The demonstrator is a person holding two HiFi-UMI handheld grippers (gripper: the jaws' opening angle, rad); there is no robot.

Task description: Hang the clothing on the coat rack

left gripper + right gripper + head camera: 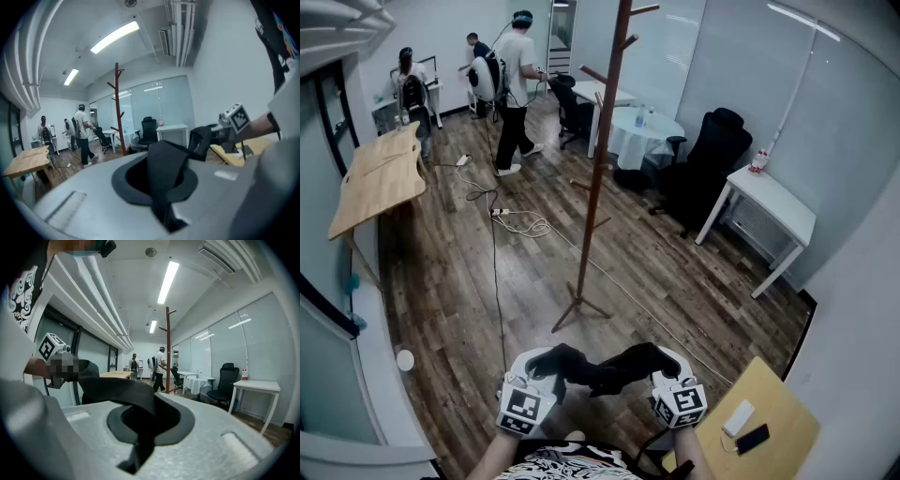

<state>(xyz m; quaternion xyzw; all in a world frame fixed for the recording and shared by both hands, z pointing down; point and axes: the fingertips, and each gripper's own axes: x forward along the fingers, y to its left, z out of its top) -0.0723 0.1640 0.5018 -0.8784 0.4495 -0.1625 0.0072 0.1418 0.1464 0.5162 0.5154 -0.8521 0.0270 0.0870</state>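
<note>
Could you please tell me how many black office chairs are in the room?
2: the far chair by the round table, the near chair beside the white desk. Others may be hidden.

I logged a black office chair (708, 159) beside a white desk (773, 204) at the right wall, with a bottle (758, 161) standing on the desk's far end. A round table under a white cloth (642, 131) stood further back, near a standing person (516, 89), and a cable (502, 220) trailed across the wooden floor (441, 281). Near me, a small wooden table (792, 412) carried a dark phone (752, 438) and a white device (737, 418) side by side.
</note>
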